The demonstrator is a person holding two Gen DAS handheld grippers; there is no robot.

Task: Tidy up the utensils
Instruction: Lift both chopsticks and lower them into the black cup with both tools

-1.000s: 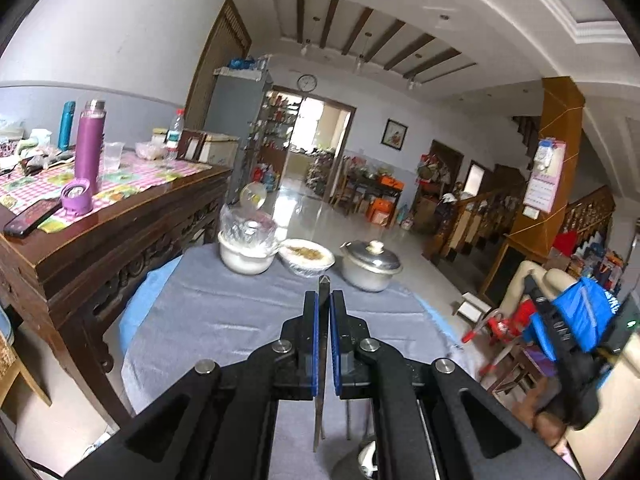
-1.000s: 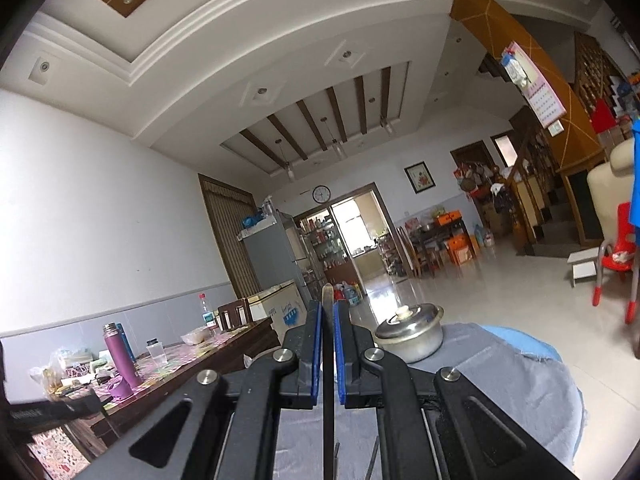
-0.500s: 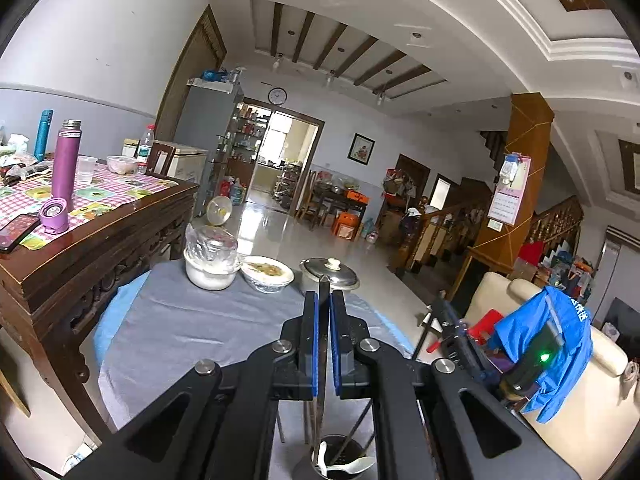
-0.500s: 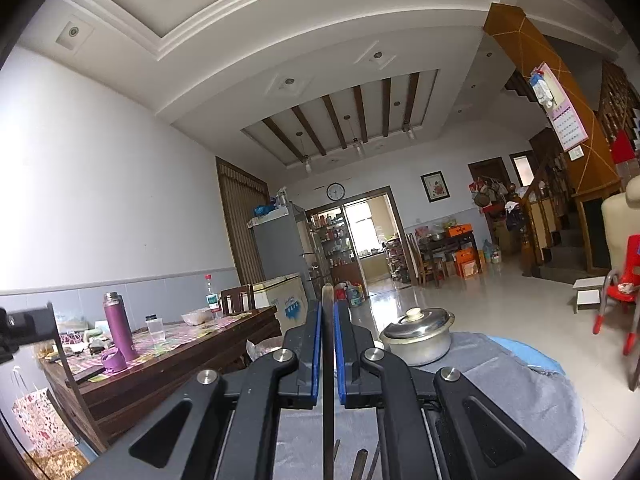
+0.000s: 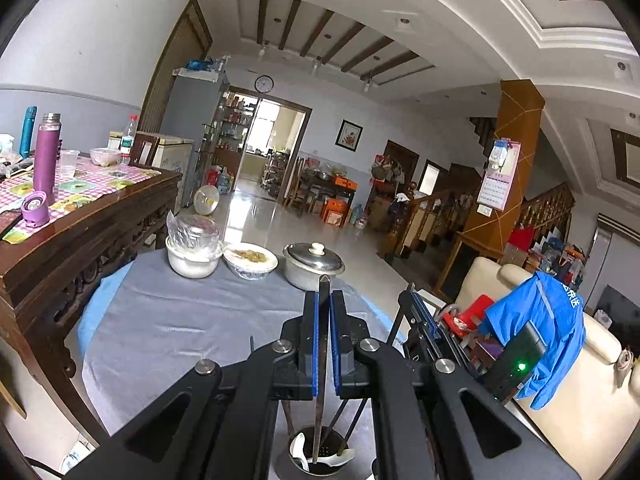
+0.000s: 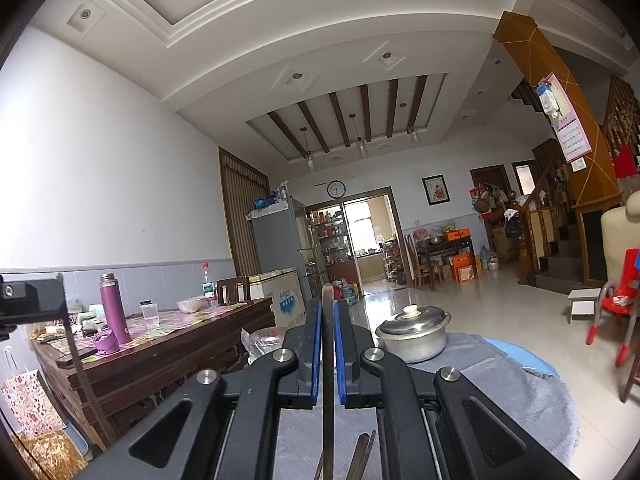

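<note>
My left gripper [image 5: 324, 300] is shut on a dark chopstick [image 5: 320, 420] that stands upright. Its lower end reaches down into a metal utensil holder [image 5: 289, 442] right under the gripper. A white spoon [image 5: 301, 451] and other dark chopsticks [image 5: 352, 416] stand in that holder. My right gripper [image 6: 328, 308] is shut on a second dark chopstick [image 6: 328, 420], also upright, with other chopstick tops [image 6: 362, 454] showing below it. In the left wrist view the right gripper [image 5: 416, 308] hangs close to the right of the holder.
The round table [image 5: 180, 320] wears a grey cloth. At its far edge stand a lidded steel pot [image 5: 314, 266], a bowl of food [image 5: 250, 260] and a white covered bowl [image 5: 194, 256]. A wooden side table [image 5: 80, 232] stands left, a sofa with a blue jacket [image 5: 536, 332] right.
The left gripper has moved over the utensil holder, which now shows below it. The right gripper has come in beside it and rolled upright. Both stay shut on their chopsticks.
</note>
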